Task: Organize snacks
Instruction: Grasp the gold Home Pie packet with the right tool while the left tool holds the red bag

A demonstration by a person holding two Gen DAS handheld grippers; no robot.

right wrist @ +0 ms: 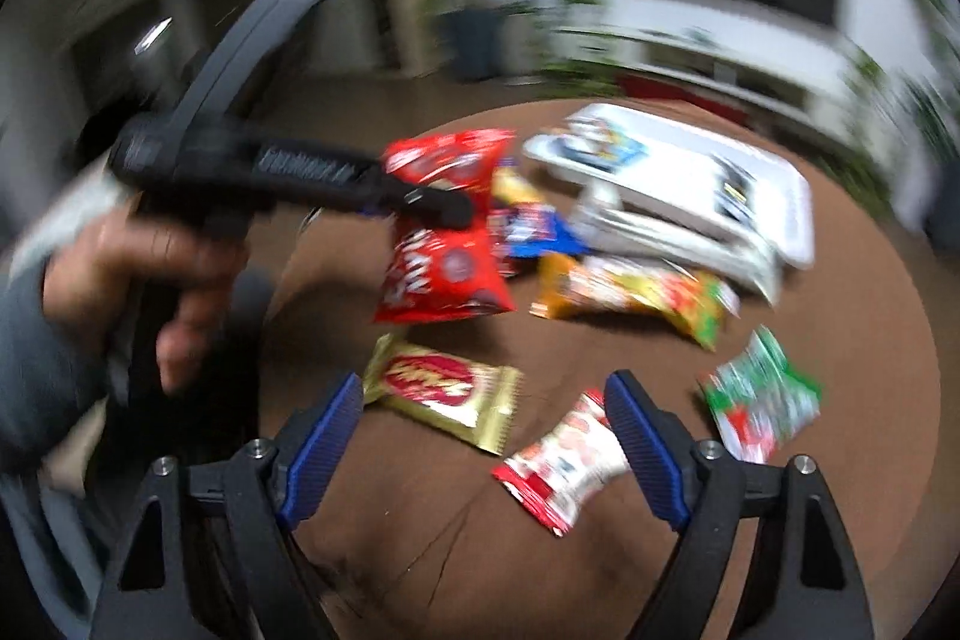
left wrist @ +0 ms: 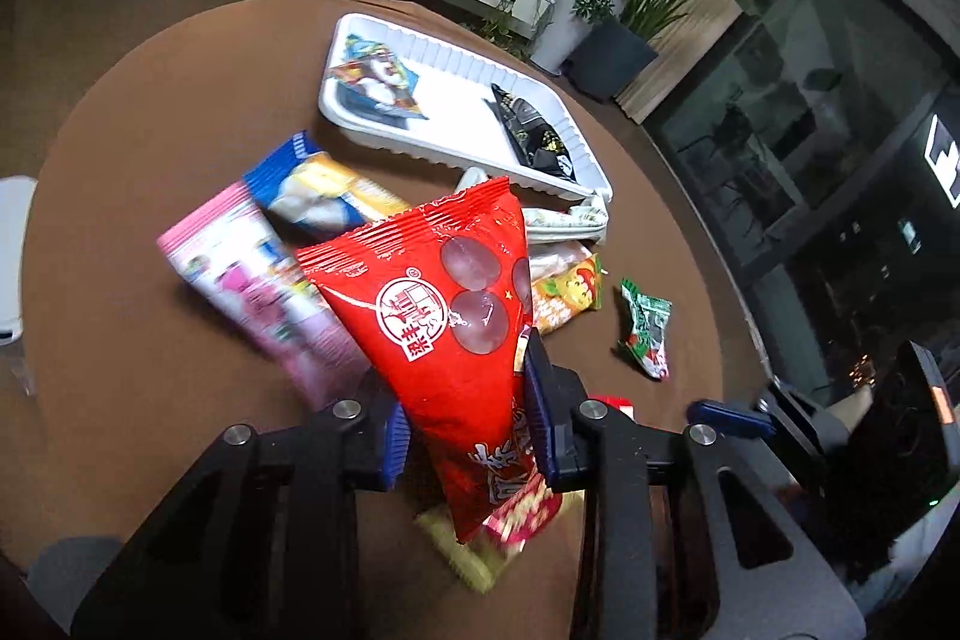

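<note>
My left gripper (left wrist: pixel 468 418) is shut on a red snack bag (left wrist: pixel 444 316) and holds it above the brown round table; the bag also shows in the right wrist view (right wrist: pixel 444 274). A white tray (left wrist: pixel 462 100) at the far side holds a blue cartoon packet (left wrist: pixel 375 79) and a black packet (left wrist: pixel 537 139). My right gripper (right wrist: pixel 480 424) is open and empty, low over the table between a gold-and-red bar (right wrist: pixel 444 394) and a red-and-white packet (right wrist: pixel 561 460). The right wrist view is motion-blurred.
Loose on the table lie a pink packet (left wrist: pixel 258 292), a blue-and-yellow packet (left wrist: pixel 318 190), an orange-green packet (left wrist: pixel 564 298) and a green candy packet (left wrist: pixel 645 334). A white-green wrapper (left wrist: pixel 570 220) leans on the tray's near rim. Plants and a white shelf stand behind.
</note>
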